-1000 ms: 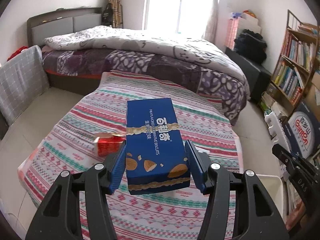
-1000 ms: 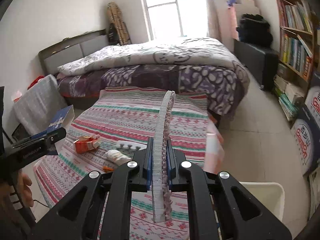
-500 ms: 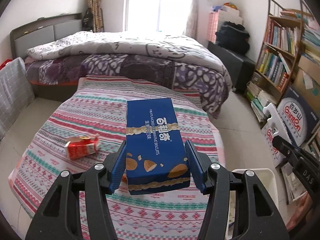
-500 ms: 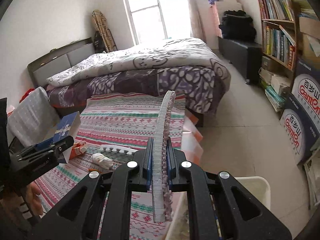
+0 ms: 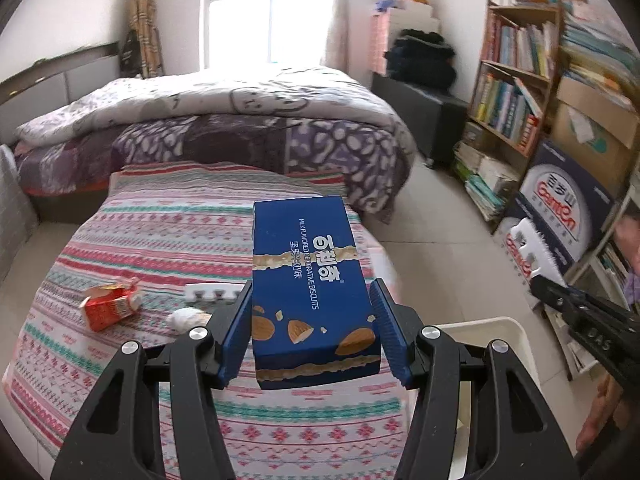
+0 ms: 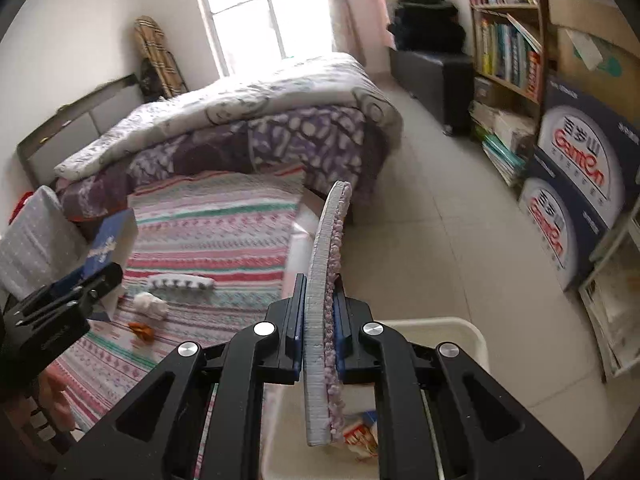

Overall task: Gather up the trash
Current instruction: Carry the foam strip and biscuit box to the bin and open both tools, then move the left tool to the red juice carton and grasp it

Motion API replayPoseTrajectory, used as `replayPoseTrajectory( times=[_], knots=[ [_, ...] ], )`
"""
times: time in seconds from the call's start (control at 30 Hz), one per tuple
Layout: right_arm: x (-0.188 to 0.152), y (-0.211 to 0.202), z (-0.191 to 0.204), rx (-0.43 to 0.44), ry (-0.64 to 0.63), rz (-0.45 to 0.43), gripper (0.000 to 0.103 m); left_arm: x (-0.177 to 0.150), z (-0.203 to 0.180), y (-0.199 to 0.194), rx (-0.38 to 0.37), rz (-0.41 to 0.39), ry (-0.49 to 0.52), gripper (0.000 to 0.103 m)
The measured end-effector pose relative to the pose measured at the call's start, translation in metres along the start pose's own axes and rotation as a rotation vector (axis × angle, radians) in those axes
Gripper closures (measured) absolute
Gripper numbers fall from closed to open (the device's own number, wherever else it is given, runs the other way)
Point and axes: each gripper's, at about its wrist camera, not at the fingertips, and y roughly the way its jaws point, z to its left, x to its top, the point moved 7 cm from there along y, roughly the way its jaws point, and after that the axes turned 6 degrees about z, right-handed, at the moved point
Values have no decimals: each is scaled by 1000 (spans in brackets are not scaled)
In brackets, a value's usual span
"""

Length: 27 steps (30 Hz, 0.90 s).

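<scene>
Your left gripper (image 5: pixel 312 332) squeezes a blue biscuit box (image 5: pixel 310 292) (nuts drawn on it) above the striped table cloth (image 5: pixel 168 232). Your right gripper (image 6: pixel 318 336) pinches a thin gray pad (image 6: pixel 322 300) standing on edge over the white bin (image 6: pixel 460 330). A red carton (image 5: pixel 107 307) and white wad (image 5: pixel 185 319) lie on the cloth.

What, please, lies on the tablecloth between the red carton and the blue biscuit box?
In the left wrist view, a crumpled white tissue and a white foam piece lie between red carton and biscuit box.
</scene>
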Motion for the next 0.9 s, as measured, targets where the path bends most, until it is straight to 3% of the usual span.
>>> replayPoseTrajectory(
  times=[0.17,0.27,0.37,0.53,0.6,0.77,0.9],
  knots=[
    [-8,0,-25,-41,47,27,88,-4,-31,5,-45,9,52,47],
    [-10,-4,-44,-76,99,19,63,-9,-50,9,-68,18,90,47],
    [-11,-9,-61,-105,144,6,57,-14,-68,12,-89,27,127,47],
    [-12,-16,-90,-151,228,-16,39,-23,-93,16,-129,49,170,47],
    [-13,-20,-100,-178,262,-30,22,-27,-103,19,-144,60,187,47],
    [-14,-27,-126,-228,344,-53,10,-39,-125,23,-175,84,235,47],
    [-18,-32,-142,-251,395,-63,8,-48,-142,27,-197,100,275,47]
  ],
)
